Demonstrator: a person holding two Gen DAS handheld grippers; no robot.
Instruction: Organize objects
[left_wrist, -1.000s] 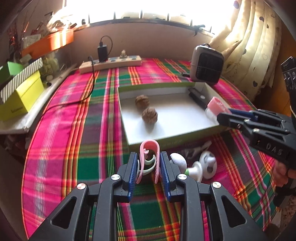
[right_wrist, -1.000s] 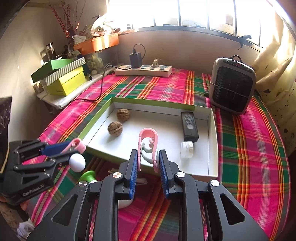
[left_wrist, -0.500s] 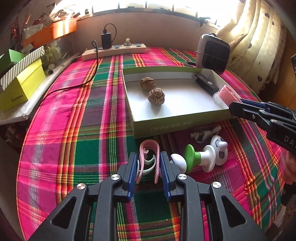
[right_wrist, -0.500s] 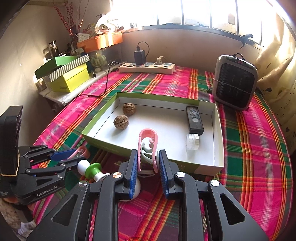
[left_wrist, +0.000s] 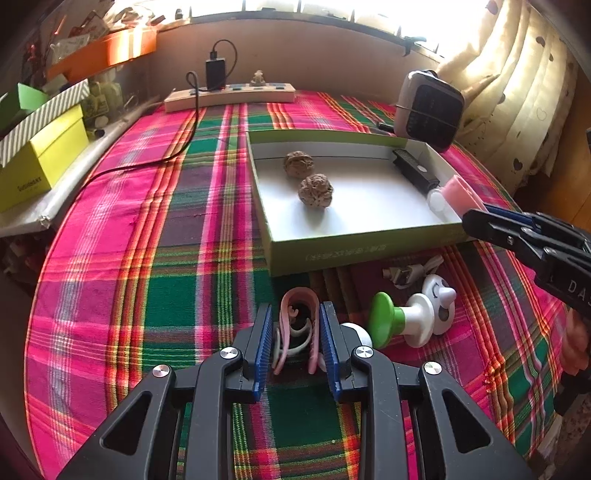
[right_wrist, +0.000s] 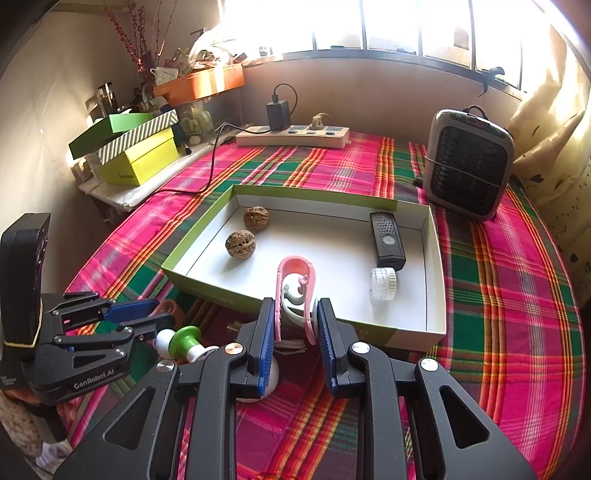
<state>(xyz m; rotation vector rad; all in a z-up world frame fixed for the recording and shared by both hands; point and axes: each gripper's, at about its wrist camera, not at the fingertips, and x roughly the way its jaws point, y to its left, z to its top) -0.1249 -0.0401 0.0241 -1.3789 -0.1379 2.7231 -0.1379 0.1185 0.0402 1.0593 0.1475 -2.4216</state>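
A pink clip (left_wrist: 298, 328) is being pinched between the blue pads of the left claw (left_wrist: 296, 341), low over the plaid-covered worktop (left_wrist: 147, 258), just in front of the near wall of the shallow green-sided box (left_wrist: 351, 254). A second pink clip (right_wrist: 295, 291) is being pinched in the same way by the right claw (right_wrist: 295, 332), and is being held over the near edge of that box. Inside the box, two walnuts (right_wrist: 241, 243) are lying near the left side, while a black remote (right_wrist: 387, 240) and a small clear jar (right_wrist: 382, 283) are lying toward the right. Beside the left claw, a green-and-white toy (left_wrist: 400, 319) and a white cable (left_wrist: 410, 271) are resting on the cloth. Farther back, a power strip (right_wrist: 293, 134) is being seen along the wall, and a small heater (right_wrist: 469, 162) is standing at the box's far right corner.
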